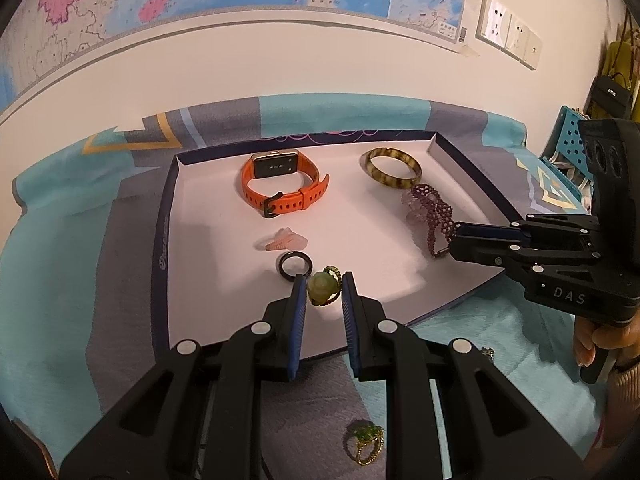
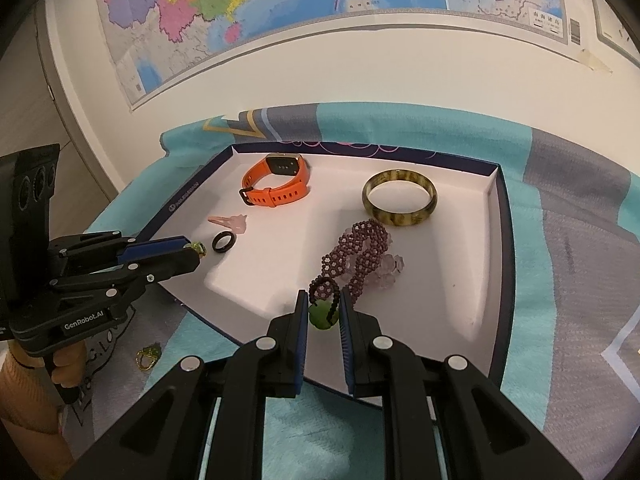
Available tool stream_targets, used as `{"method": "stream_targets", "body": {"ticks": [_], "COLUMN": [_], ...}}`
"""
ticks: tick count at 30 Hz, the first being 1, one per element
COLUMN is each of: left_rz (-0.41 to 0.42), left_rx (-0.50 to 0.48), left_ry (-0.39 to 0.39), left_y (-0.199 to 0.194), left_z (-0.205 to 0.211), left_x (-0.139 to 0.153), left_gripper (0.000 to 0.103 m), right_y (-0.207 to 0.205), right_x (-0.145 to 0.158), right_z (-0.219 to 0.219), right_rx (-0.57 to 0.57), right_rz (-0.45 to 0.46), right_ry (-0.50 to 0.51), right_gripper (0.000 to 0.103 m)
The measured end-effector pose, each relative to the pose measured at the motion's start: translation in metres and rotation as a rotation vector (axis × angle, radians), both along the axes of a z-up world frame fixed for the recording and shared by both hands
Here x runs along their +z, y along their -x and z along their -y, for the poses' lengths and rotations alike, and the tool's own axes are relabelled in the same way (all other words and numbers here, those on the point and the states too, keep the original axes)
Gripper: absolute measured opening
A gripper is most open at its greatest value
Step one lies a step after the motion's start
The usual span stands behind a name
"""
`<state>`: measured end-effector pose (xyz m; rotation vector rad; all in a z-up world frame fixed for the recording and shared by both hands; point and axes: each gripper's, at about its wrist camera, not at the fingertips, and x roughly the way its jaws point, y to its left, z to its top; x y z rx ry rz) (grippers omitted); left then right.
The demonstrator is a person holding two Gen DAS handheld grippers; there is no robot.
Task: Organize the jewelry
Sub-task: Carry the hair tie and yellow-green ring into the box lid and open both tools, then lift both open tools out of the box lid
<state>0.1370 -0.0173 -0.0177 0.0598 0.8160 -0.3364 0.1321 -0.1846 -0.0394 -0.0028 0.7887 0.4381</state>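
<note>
A wall map (image 2: 280,20) hangs behind a table draped in a teal and grey cloth (image 2: 580,260), which carries a shallow white tray (image 1: 460,160) with dark blue walls. Near the tray's left front, the left gripper (image 1: 323,290) is closed on a green-stone ring (image 1: 323,287), just beside a black ring (image 1: 295,265). An orange watch (image 1: 282,186) lies toward the back, an amber bangle (image 2: 399,198) further right. The right gripper (image 2: 324,312) clamps the green bead end of a purple beaded bracelet (image 2: 356,256) above the front rim. Bare tray floor remains mid-front and along the right wall.
</note>
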Motion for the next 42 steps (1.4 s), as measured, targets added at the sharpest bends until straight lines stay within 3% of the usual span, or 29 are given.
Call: {"method": "stream_targets", "body": {"ticks": [19, 29, 32, 37, 42], "left_rz": [-0.022, 0.039, 0.066, 0.095, 0.114], "left_rx": [0.014, 0.033, 0.035, 0.036, 0.048], "left_ry": [0.002, -0.001, 0.003, 0.001, 0.017], "left_y": [-0.003, 0.011, 0.022, 0.041, 0.059], "left_z": [-0.001, -0.006, -0.01, -0.019, -0.035], "left_x": [-0.007, 0.007, 0.013, 0.021, 0.025], "left_gripper": [0.019, 0.039, 0.041, 0.045, 0.049], "right_y": [-0.005, 0.001, 0.009, 0.03, 0.055], "right_x": [-0.005, 0.005, 0.009, 0.013, 0.011], "right_z": [-0.001, 0.011, 0.013, 0.012, 0.005], "right_rx": [-0.024, -0.056, -0.06, -0.035, 0.025], "right_rz": [-0.016, 0.013, 0.028, 0.054, 0.047], "right_ry": [0.009, -0.014, -0.015, -0.015, -0.017], "right_gripper": [0.014, 0.017, 0.028, 0.028, 0.035]}}
